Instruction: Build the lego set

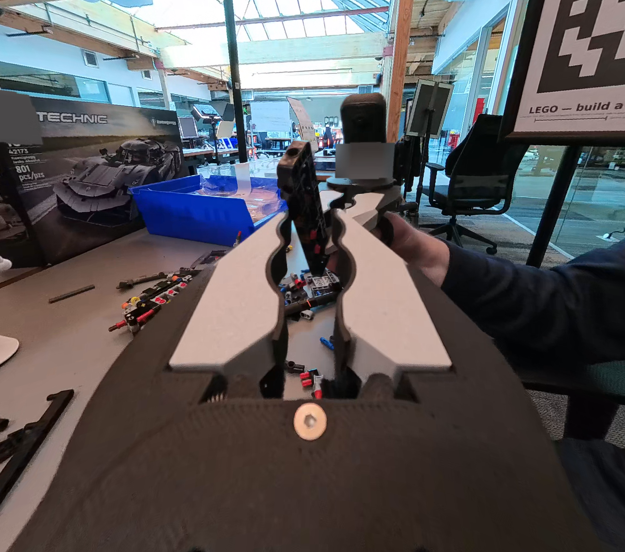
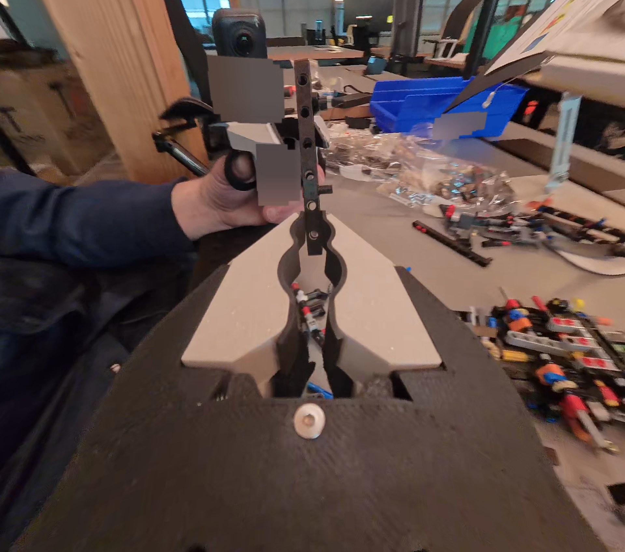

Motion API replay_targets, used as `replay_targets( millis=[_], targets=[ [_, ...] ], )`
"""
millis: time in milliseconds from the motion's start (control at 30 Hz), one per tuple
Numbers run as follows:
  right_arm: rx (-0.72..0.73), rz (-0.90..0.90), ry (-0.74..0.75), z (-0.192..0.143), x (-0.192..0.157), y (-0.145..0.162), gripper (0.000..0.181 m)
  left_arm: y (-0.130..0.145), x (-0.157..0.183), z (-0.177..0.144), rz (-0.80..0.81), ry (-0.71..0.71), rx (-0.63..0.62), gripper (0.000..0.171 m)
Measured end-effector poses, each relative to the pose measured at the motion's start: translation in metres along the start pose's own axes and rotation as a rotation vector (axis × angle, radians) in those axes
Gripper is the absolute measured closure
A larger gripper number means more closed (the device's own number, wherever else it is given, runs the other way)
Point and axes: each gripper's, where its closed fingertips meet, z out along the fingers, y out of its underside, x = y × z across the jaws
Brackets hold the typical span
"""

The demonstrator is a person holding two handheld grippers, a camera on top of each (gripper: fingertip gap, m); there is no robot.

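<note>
Taking the black beam assembly (image 1: 304,208) as the landmark and going left to right in the left wrist view: far to its left the set's box (image 1: 91,177) is standing at the back of the desk (image 1: 67,326); nearer, left of the beam and below it, a long sub-assembly with red and yellow pins (image 1: 152,299) is lying flat; just behind and left of the beam a blue bin (image 1: 189,208) is sitting; directly beneath the beam a small pile of loose parts (image 1: 311,289) is resting on the desk.

The beam itself is standing nearly upright, tilted slightly, raised above the desk; the left tool (image 1: 309,228) is clenching it between its tips, red pins showing on the gripped stretch. To the beam's right the right tool (image 1: 351,208) is coming in with the person's hand (image 1: 412,245) behind it; in the right wrist view the right tool (image 2: 313,231) appears to be closing on the lower end of the same beam (image 2: 309,143), though whether its pads are really pressing is hard to tell there.

The step in hand looks like a two-tool hold or handover of the beam in mid-air; the next move probably calls for one tool holding the beam steady while the other regrips or fetches a pin from the pile, without twisting the beam loose.
</note>
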Motion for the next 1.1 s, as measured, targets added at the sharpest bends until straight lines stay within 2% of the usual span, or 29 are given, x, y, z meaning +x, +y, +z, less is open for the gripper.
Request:
replay_targets(
  millis=[133,367,533,667,800,967,1100],
  targets=[
    [0.003,0.107,-0.093,0.003,-0.007,0.002,0.175,0.003,0.0,0.001,0.002,-0.004,-0.019,0.162],
    [0.002,0.213,-0.16,0.003,-0.01,0.004,0.175,0.006,0.0,0.001,-0.012,0.0,-0.033,0.163],
    [-0.017,0.119,-0.012,0.002,0.007,0.007,0.17,0.012,-0.006,0.001,0.018,-0.055,-0.08,0.165],
    [-0.02,0.066,0.039,0.001,0.011,0.005,0.167,0.017,-0.01,0.002,0.015,-0.082,-0.109,0.165],
    [0.005,-0.068,0.166,-0.004,0.02,-0.005,0.161,0.021,-0.012,0.003,0.047,-0.116,-0.144,0.166],
    [0.025,-0.197,0.228,-0.005,0.015,-0.016,0.162,0.041,-0.01,0.013,0.162,-0.149,-0.276,0.166],
    [0.012,-0.255,0.257,-0.003,0.013,-0.017,0.167,0.045,-0.009,0.017,0.166,-0.158,-0.3,0.167]
  ],
)
